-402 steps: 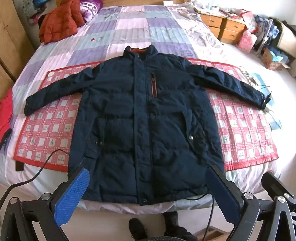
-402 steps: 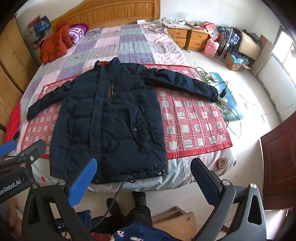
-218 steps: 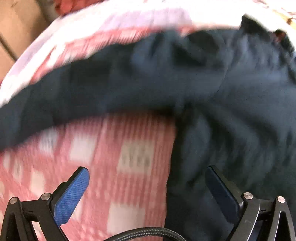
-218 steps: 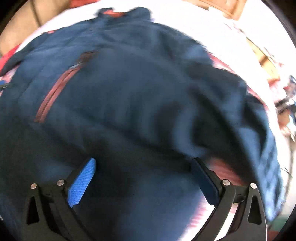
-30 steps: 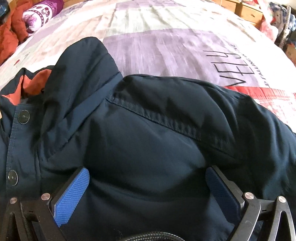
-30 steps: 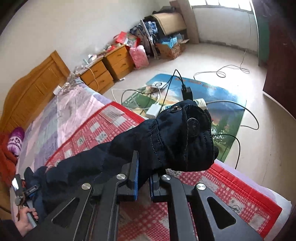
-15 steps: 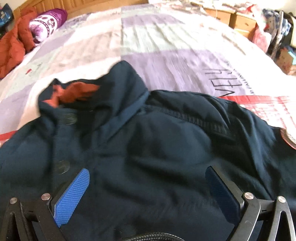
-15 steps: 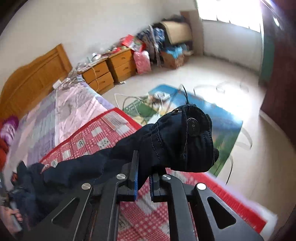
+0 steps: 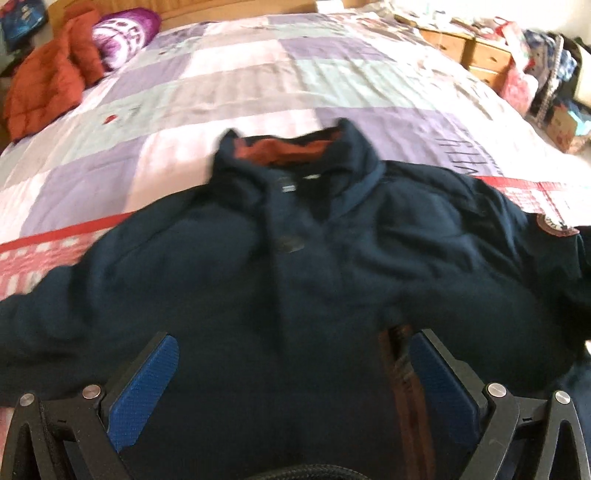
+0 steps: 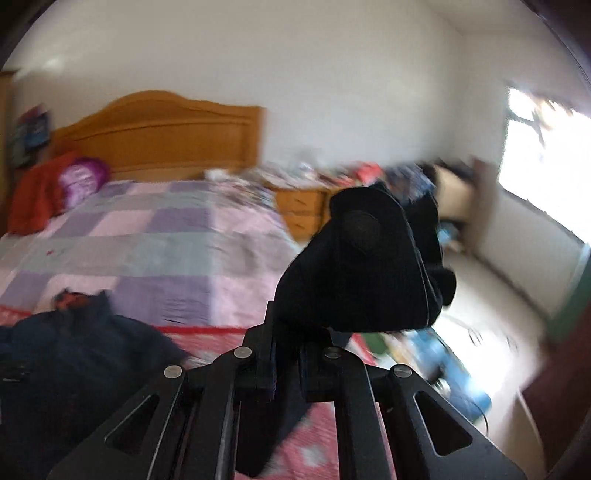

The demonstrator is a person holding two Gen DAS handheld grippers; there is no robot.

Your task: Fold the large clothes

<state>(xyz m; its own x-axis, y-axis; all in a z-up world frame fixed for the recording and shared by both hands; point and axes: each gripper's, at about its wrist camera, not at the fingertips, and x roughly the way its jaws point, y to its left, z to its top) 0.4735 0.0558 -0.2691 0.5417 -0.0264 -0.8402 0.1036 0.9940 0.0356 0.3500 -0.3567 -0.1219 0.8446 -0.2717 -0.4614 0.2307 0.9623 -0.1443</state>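
A dark navy padded jacket (image 9: pixel 295 266) lies front up on a red checked mat (image 9: pixel 44 254) on the bed, its orange-lined collar (image 9: pixel 284 151) toward the headboard. My left gripper (image 9: pixel 293 373) is open and empty, hovering over the jacket's chest. My right gripper (image 10: pixel 286 369) is shut on the jacket's right sleeve cuff (image 10: pixel 365 266) and holds it lifted above the mat. The jacket body shows low at the left in the right wrist view (image 10: pixel 74 354).
The bed has a purple and pink patchwork quilt (image 9: pixel 258 81) and a wooden headboard (image 10: pixel 159 129). An orange jacket (image 9: pixel 48 81) and a purple pillow (image 9: pixel 122 33) lie at the far left corner. Wooden bedside drawers (image 9: pixel 476 59) and floor clutter stand to the right.
My right gripper has lifted the sleeve cuff higher and swung it toward the bed's middle. My left gripper has pulled back from the collar, so more of the jacket's chest shows.
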